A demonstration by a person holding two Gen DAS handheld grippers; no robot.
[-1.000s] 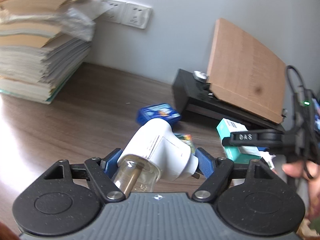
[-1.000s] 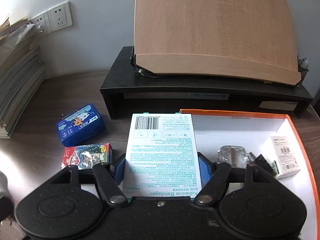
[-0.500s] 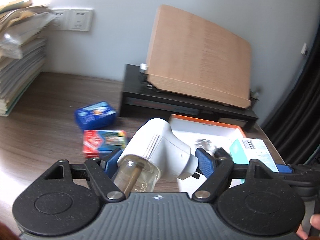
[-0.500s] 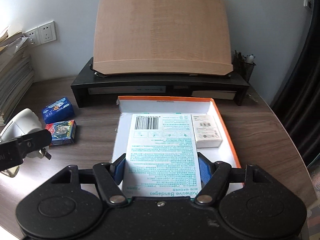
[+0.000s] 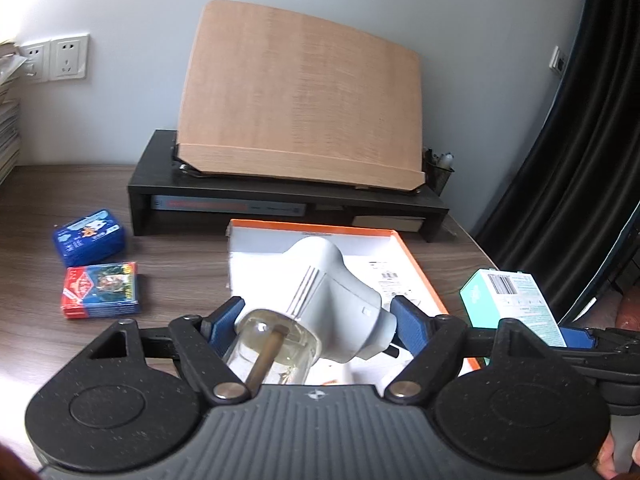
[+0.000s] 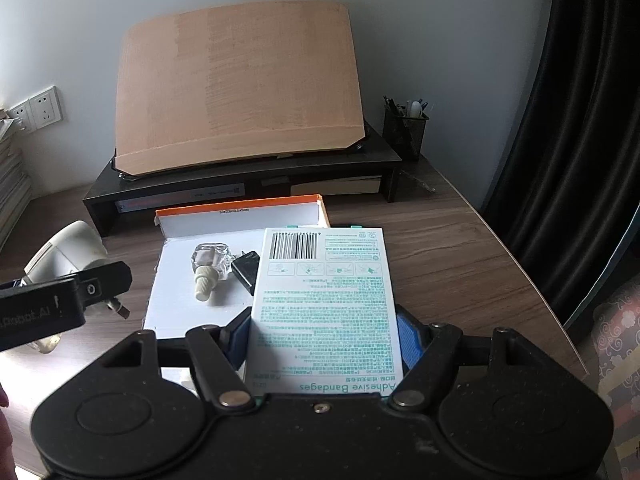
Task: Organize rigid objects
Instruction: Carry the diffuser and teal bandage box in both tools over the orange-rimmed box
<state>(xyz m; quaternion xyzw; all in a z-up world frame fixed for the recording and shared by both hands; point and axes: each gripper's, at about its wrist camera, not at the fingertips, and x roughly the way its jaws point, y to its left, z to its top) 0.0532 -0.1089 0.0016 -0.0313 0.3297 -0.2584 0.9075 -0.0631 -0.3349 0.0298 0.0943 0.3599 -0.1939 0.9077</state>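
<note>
Above the near end of the orange-rimmed tray (image 6: 240, 205): left gripper (image 5: 316, 316) clamped on white plug-in vaporizer (image 5: 332, 292), right gripper (image 6: 324, 336) clamped on bandage box (image 6: 324, 304), long axis pointing far.

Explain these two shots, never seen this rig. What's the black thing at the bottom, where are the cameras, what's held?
No robot here: a person carries a two-finger gripper in each hand, each with a fisheye camera looking along its fingers. The black shape at the bottom is the gripper's own body.

Left wrist view: the left gripper is clamped on a white plug-in device with a glass bottle. Right wrist view: the right gripper is clamped on an adhesive bandages box.

On the wooden desk lies an orange-edged tray holding a small glass bottle and a black item. A blue pack and a red box sit to its left.
</note>
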